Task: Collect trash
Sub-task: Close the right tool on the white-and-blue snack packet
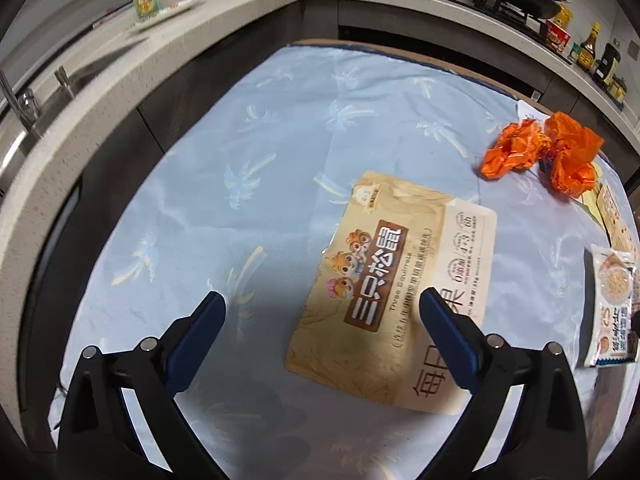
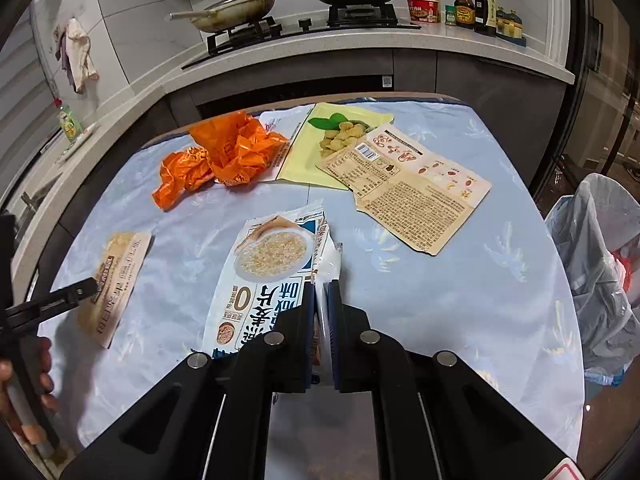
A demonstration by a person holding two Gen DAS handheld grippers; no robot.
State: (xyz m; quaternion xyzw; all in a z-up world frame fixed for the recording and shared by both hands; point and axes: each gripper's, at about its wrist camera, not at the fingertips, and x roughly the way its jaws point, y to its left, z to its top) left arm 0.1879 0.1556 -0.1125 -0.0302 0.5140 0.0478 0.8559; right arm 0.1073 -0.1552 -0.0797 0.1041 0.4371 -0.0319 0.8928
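Left claw (image 1: 322,312) spread wide above the tan snack packet (image 1: 390,276).

Trash pieces lie scattered on a pale blue cloth. Tan squirrel-brand snack pouch (image 1: 390,292), flat, printed face up, near the table's left side. White-and-blue oat packet (image 2: 276,276), partly raised, its right edge pinched, the rest trailing on the cloth. Crumpled orange plastic wrappers (image 2: 224,156), two bunches touching, toward the far edge. Yellow pouch (image 2: 324,140) flat beside them, overlapped by a beige pouch (image 2: 412,192) lying back-side up, its near corner apparently torn.
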